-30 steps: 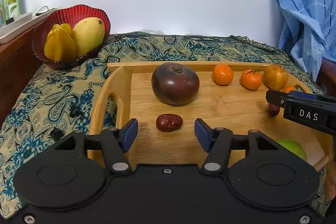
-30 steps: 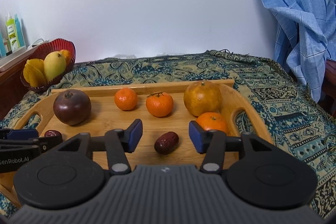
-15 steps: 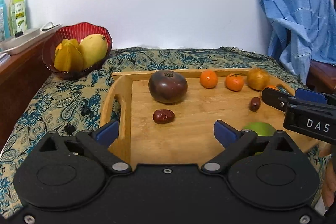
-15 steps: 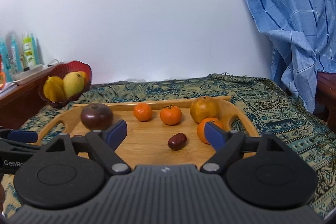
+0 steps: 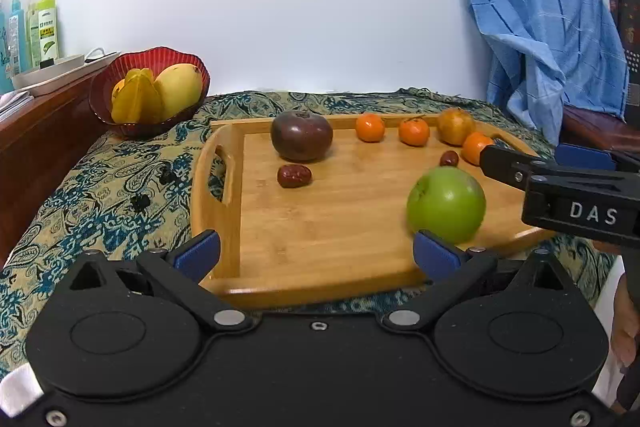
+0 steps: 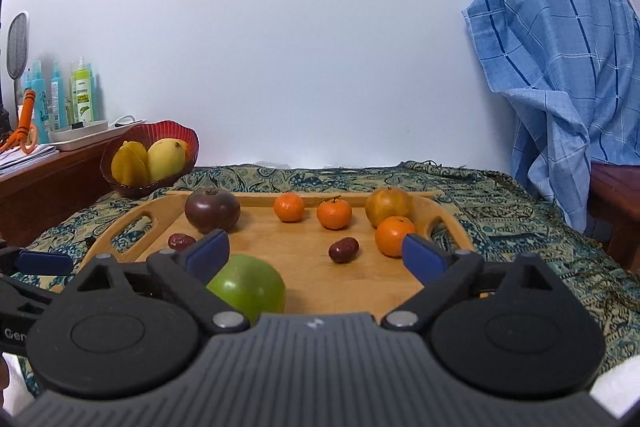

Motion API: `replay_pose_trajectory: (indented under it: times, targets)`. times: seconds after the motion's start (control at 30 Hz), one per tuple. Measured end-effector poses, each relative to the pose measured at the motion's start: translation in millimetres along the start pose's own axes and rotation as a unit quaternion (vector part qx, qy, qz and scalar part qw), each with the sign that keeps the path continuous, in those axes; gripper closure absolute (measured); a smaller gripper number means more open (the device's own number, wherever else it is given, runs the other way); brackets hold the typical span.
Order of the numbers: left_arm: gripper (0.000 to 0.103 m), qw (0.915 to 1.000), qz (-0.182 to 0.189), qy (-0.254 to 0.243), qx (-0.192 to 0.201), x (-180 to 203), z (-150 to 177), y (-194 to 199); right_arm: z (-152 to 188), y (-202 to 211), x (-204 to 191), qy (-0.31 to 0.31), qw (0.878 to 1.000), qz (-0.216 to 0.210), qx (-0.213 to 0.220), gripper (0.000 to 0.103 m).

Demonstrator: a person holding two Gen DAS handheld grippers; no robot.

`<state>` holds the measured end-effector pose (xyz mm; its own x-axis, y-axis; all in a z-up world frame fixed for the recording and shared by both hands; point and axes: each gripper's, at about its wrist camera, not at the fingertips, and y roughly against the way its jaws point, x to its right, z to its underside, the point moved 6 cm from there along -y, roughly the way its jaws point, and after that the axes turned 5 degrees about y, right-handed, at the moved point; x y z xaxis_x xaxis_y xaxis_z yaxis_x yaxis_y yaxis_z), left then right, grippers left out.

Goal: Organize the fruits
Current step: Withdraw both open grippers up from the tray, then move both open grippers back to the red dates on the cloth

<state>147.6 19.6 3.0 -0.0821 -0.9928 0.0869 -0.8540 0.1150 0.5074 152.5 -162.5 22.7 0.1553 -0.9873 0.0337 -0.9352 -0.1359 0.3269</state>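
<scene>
Both your grippers stand back at the near edge of the tray (image 5: 218, 195), and both have just been spreading their jaws. Your left gripper (image 5: 316, 253) is now wide apart with nothing between its pads, only bare tray board ahead of it. Your right gripper (image 6: 316, 251) is spread just as wide and grips nothing either; its left finger crosses in front of the apple (image 6: 250, 289) without touching it, as far as the view shows.

The apple (image 5: 446, 203) sits on the tray toward the near right corner. One date (image 5: 294, 175) lies near the left edge, just in front of the purple fruit (image 5: 302, 135), which stands by the far edge. The other date (image 5: 449, 158) lies toward the right edge, just beside a tangerine (image 5: 474, 147). Along the far edge, two more tangerines (image 5: 370, 127) and (image 5: 414, 131) sit apart in a row, then a brownish fruit (image 5: 456, 126) in the far right corner.

The tray rests on a patterned cloth (image 5: 120, 179). Beyond its far left corner a red bowl (image 5: 116, 83) holds a starfruit (image 5: 138, 97) and a mango (image 5: 178, 89), touching. A blue cloth (image 5: 548, 27) hangs at the right.

From the left view, your right gripper (image 5: 520, 163) reaches in over the tray's right edge.
</scene>
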Motion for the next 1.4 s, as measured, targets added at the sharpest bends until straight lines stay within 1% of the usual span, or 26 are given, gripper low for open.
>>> replay_pose_trajectory:
  times: [0.1, 0.3, 0.43, 0.63, 0.73, 0.8, 0.83, 0.87, 0.93, 1.0, 1.07, 1.17, 1.3, 1.4]
  targets:
    - [0.000, 1.0000, -0.001, -0.006, -0.008, 1.5, 8.4, 2.7, 7.0, 2.9, 0.5, -0.004, 1.000, 0.002, -0.009, 0.004]
    - [0.000, 0.9997, 0.005, -0.008, -0.021, 6.0, 23.4, 8.9, 22.8, 10.0, -5.3, 0.016, 1.000, 0.011, -0.022, 0.004]
    - [0.000, 0.9994, 0.009, -0.008, -0.033, 8.7, 31.7, 11.2, 33.3, 14.2, -5.7, 0.017, 0.999, 0.013, -0.036, 0.004]
    - [0.000, 0.9989, 0.004, -0.017, -0.043, 11.8, 42.2, 13.0, 45.1, 18.1, -4.9, 0.022, 0.998, 0.016, -0.053, 0.004]
    - [0.002, 0.9988, 0.002, -0.018, -0.046, 11.6, 45.0, 12.2, 49.8, 18.6, -3.4, 0.020, 0.998, 0.015, -0.062, 0.005]
    - [0.003, 0.9985, 0.001, -0.018, -0.051, 11.1, 46.9, 10.5, 53.1, 18.3, -3.5, 0.021, 0.997, 0.015, -0.067, 0.008]
    - [0.007, 0.9982, 0.004, -0.018, -0.058, 11.1, 48.5, 9.0, 54.7, 18.1, -4.1, 0.024, 0.997, 0.014, -0.070, 0.008]
    - [0.013, 0.9979, 0.007, -0.017, -0.063, 10.6, 49.5, 7.8, 56.2, 17.9, -4.9, 0.026, 0.997, 0.014, -0.072, 0.009]
    - [0.018, 0.9975, 0.010, -0.015, -0.069, 10.2, 51.7, 6.2, 58.7, 16.9, -7.1, 0.030, 0.997, 0.011, -0.077, 0.012]
    - [0.020, 0.9976, 0.008, -0.021, -0.065, 10.9, 52.2, 6.7, 61.5, 16.3, -9.3, 0.034, 0.996, 0.006, -0.082, 0.017]
    - [0.025, 0.9977, 0.004, -0.027, -0.062, 11.9, 52.2, 7.6, 64.0, 15.6, -12.2, 0.038, 0.996, 0.001, -0.086, 0.020]
    - [0.025, 0.9978, -0.004, -0.027, -0.060, 12.2, 52.2, 7.1, 66.3, 14.5, -17.6, 0.047, 0.995, -0.007, -0.090, 0.025]
    - [0.027, 0.9978, -0.005, -0.028, -0.060, 12.6, 51.8, 6.6, 66.1, 14.9, -24.8, 0.058, 0.994, -0.013, -0.088, 0.029]
    - [0.034, 0.9978, -0.003, -0.031, -0.059, 13.0, 51.7, 6.2, 65.7, 14.7, -28.0, 0.060, 0.994, -0.018, -0.089, 0.033]
